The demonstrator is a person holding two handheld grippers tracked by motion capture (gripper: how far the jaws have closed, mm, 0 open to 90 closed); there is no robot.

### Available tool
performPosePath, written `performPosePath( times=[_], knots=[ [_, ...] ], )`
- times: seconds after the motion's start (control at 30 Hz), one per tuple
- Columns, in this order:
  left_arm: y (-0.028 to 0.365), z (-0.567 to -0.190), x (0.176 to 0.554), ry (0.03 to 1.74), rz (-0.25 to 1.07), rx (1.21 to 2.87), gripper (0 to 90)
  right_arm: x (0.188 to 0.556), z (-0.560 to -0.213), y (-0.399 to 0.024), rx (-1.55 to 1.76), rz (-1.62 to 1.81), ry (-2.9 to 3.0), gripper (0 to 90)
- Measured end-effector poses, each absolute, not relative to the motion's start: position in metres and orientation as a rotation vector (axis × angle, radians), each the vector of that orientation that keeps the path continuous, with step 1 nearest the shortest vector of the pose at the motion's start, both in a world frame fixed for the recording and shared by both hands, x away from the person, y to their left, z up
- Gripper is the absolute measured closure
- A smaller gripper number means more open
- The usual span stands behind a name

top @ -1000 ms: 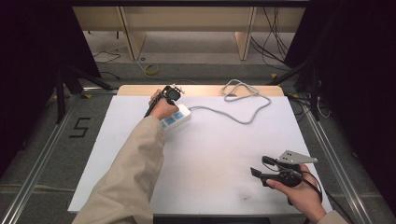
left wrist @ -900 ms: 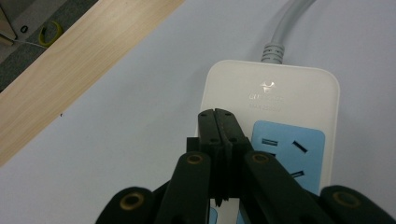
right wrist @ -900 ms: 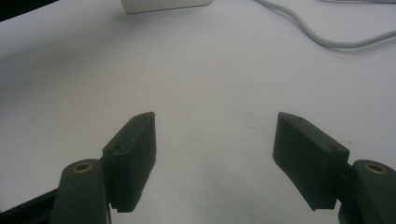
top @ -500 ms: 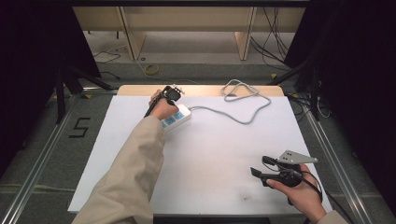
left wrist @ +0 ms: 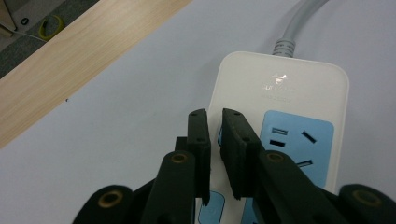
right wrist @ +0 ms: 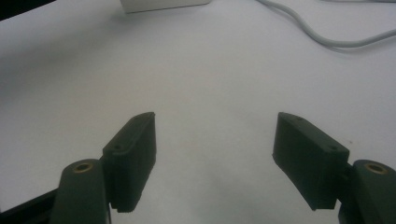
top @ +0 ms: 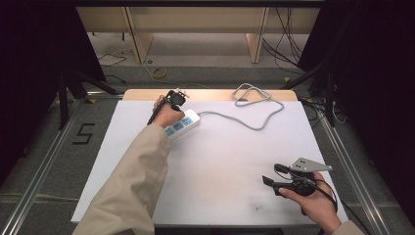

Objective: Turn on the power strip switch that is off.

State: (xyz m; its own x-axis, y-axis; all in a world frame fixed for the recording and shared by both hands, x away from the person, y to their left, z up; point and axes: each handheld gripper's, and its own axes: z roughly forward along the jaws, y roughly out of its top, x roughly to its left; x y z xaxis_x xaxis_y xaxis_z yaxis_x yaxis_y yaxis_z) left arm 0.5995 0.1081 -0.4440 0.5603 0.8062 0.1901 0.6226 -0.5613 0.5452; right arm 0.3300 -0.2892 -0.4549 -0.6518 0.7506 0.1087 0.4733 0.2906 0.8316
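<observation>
Strip (top: 182, 124) lies slantwise, cord end far-right; left gripper (left wrist: 215, 122) just parting, nothing clamped, sockets (left wrist: 294, 144) visible close-up; right gripper (right wrist: 215, 140) wide apart.

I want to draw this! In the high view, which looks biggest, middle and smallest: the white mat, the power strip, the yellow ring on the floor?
1. White mat
2. Power strip
3. Yellow ring, though it lies farther away, so it may look smaller than it is.

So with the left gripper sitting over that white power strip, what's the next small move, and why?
Probably lift the left gripper slightly off the white power strip with blue socket panels. Its jaws have just been opening, with a narrow gap and nothing held between them, tips over the strip's edge by a small blue button. The right gripper is open over bare white table.
</observation>
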Motion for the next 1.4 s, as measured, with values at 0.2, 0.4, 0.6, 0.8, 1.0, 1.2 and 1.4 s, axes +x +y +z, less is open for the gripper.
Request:
performPosePath(
  times=[0.2, 0.4, 0.6, 0.8, 1.0, 1.2, 1.4],
  knots=[
    [0.111, -0.433, 0.596, 1.16, 0.6, 2.33, 74.7, 0.33, -0.455, -0.289, 1.111, 1.298, 2.26, 30.6],
    [0.115, -0.429, 0.588, 1.201, 0.541, 2.281, 63.5, 0.33, -0.454, -0.289, 1.109, 1.296, 2.259, 30.6],
    [0.126, -0.427, 0.578, 1.233, 0.484, 2.224, 55.9, 0.331, -0.454, -0.289, 1.109, 1.295, 2.26, 30.6],
    [0.136, -0.421, 0.564, 1.223, 0.453, 2.207, 46.2, 0.331, -0.455, -0.288, 1.112, 1.294, 2.264, 30.6],
    [0.144, -0.416, 0.548, 1.29, 0.444, 2.159, 35.5, 0.331, -0.455, -0.288, 1.115, 1.291, 2.264, 30.5],
    [0.152, -0.413, 0.529, 1.257, 0.425, 2.129, 33.5, 0.331, -0.455, -0.287, 1.117, 1.289, 2.265, 30.5],
    [0.159, -0.41, 0.516, 1.23, 0.416, 2.141, 31.8, 0.332, -0.456, -0.286, 1.112, 1.29, 2.268, 30.5]
  ],
)
